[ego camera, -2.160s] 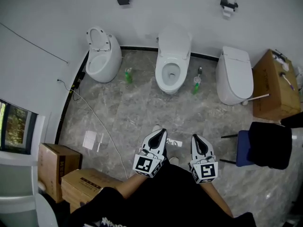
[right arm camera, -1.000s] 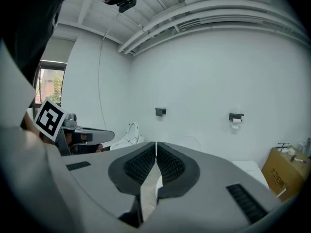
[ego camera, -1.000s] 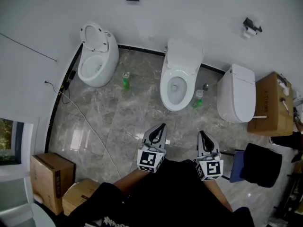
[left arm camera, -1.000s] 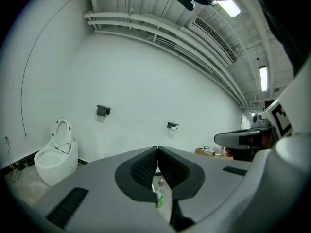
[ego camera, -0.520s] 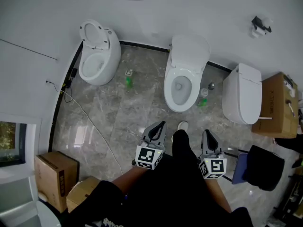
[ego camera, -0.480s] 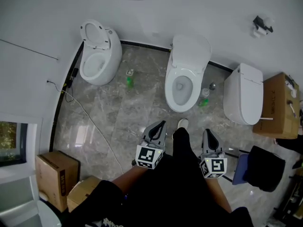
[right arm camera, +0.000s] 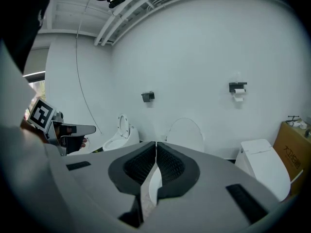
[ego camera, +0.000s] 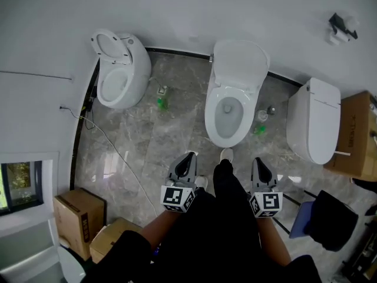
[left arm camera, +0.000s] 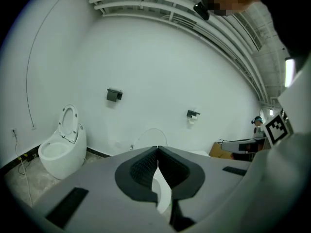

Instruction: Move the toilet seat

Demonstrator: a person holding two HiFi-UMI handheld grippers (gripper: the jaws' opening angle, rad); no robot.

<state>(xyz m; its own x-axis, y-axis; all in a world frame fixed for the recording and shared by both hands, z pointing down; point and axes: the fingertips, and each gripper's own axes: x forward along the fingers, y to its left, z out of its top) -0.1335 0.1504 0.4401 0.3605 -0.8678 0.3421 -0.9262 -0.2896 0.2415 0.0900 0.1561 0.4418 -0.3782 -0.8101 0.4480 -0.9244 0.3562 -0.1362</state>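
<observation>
While left gripper (ego camera: 188, 155) and right gripper (ego camera: 258, 160) hold jaws together, toilet seat (ego camera: 210, 114) lies ahead, untouched.

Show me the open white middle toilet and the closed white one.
Open white middle toilet (ego camera: 227, 113): head view, inside its bowl.
Closed white toilet (ego camera: 315, 119): head view, shut lid.

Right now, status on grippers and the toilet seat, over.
Left gripper shut, empty. Right gripper shut, empty. Middle toilet straight ahead, lid raised, untouched. Green bottle beside its base, off the approach.
</observation>
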